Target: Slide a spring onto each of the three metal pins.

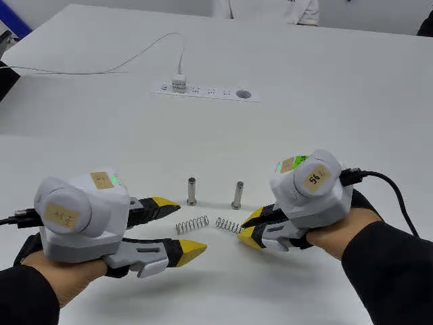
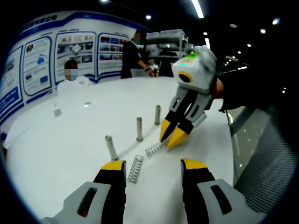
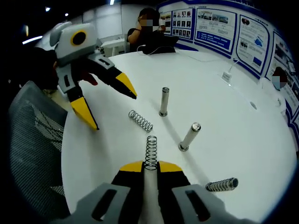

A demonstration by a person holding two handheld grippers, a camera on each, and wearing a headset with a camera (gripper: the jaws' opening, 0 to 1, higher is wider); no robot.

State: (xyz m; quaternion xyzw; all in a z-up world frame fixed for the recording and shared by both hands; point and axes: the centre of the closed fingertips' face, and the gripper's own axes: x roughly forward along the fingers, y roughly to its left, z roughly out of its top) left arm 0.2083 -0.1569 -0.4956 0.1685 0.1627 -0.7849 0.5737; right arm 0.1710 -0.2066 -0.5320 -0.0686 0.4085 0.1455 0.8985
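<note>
Three pins (image 3: 164, 100), three springs (image 3: 140, 120): right tongs (image 3: 150, 164) pinch one spring (image 3: 151, 149), left tongs (image 2: 153, 163) gape empty.

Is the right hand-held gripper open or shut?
Shut: the right hand-held gripper pinches one end of a spring, jaws nearly together.

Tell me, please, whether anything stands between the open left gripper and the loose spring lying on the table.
Nothing visible does. The loose spring lies on bare table just ahead of the left gripper, whose jaws are open. The right gripper, shut on the other spring, sits beyond it.
</note>
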